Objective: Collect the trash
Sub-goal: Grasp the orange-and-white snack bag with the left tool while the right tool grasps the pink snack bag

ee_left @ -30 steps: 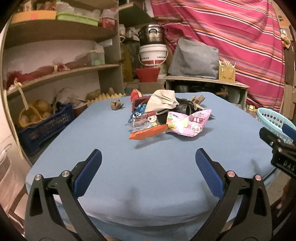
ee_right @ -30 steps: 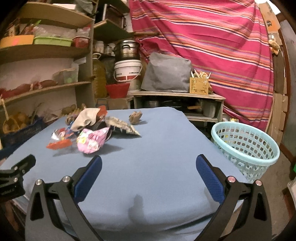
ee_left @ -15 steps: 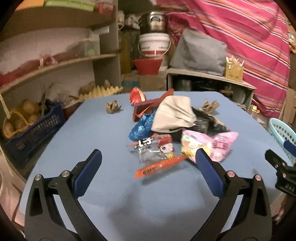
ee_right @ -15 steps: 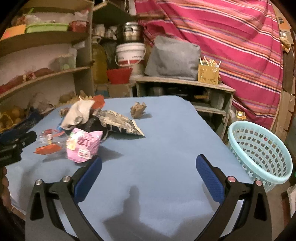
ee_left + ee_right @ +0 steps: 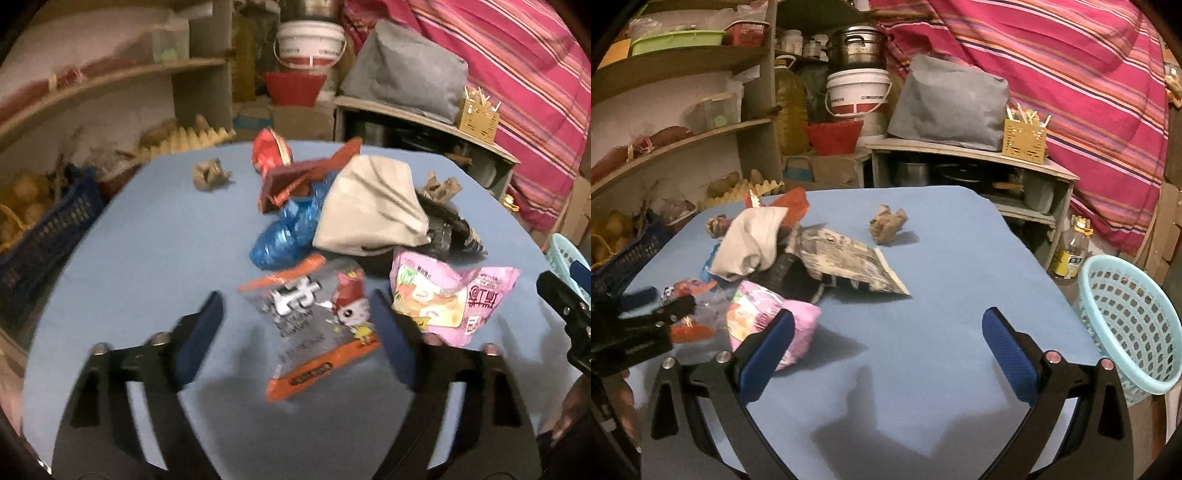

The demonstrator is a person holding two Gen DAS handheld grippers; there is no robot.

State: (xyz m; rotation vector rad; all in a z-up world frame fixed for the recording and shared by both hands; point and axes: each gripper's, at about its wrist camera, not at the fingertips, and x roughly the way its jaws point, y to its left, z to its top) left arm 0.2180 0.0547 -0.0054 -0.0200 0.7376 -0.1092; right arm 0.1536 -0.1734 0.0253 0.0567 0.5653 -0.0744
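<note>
Right now the left hand-held gripper (image 5: 297, 321) is hanging low over the near edge of the trash pile, fingers spread wide and straddling the clear wrapper (image 5: 314, 317) with the orange strips, which is lying flat on the blue tabletop (image 5: 155, 236). Nothing is pinched yet; this looks like the approach for a first pick. Just right of that wrapper the pink packet (image 5: 450, 299) is sitting puffed up, with the gripper's right finger just beside its near left corner. Farther back the beige cloth (image 5: 373, 210), a blue foil wrapper (image 5: 284, 240) and a red box (image 5: 295, 177) are heaped together, and a paper ball (image 5: 208, 173) is lying apart at the far left. The right hand-held gripper (image 5: 886, 343) is also spread, holding nothing, hovering over bare tabletop right of the pile, with its left finger overlapping the pink packet in that view. The basket (image 5: 1130, 325) is standing off the tabletop's right edge, apparently empty. Next, the left gripper would need to drop so the fingers are reaching the wrapper's edges, then close gently; thin film lying flat may be sliding or buckling rather than lifting, and the right finger could be catching the pink packet too.
</note>
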